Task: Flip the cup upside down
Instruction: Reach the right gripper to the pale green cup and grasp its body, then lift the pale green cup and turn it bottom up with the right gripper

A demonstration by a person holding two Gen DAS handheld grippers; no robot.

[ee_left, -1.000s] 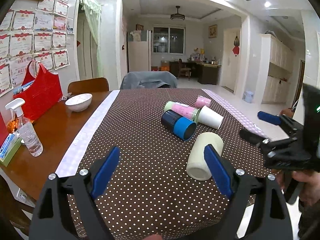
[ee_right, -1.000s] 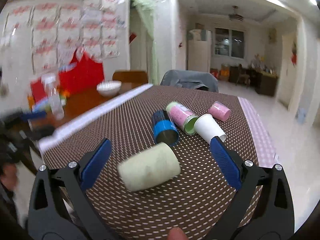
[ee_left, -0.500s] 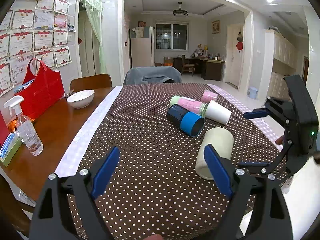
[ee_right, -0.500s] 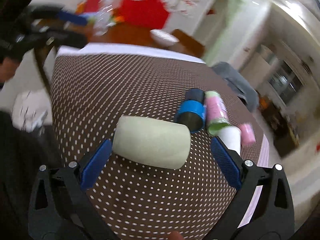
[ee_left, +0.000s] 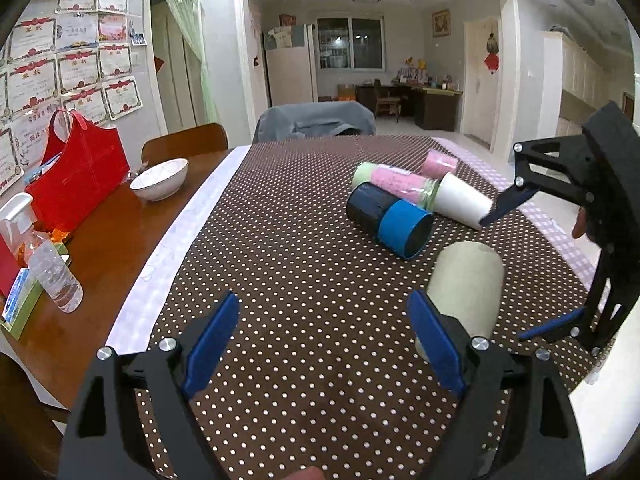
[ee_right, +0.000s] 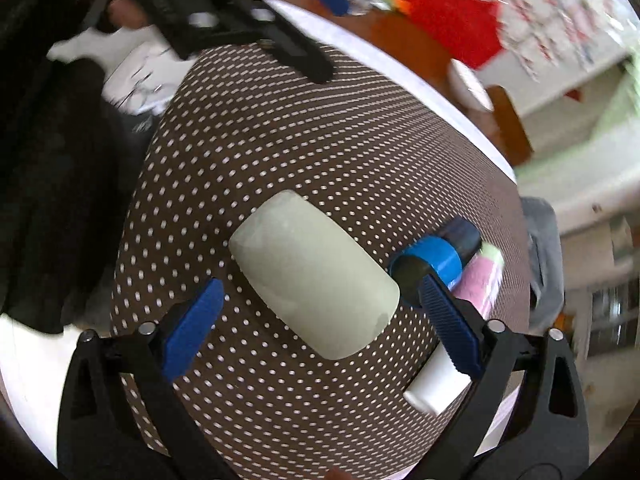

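Two grippers, both spread wide. My right gripper [ee_right: 320, 320] straddles the pale green cup [ee_right: 314, 280], lying sideways beside the blue cup [ee_right: 436, 260]; next, I close and upend it.

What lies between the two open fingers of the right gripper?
In the right wrist view, the pale green cup lies on its side on the dotted tablecloth, in the gap of the right gripper. Neither finger visibly touches it.
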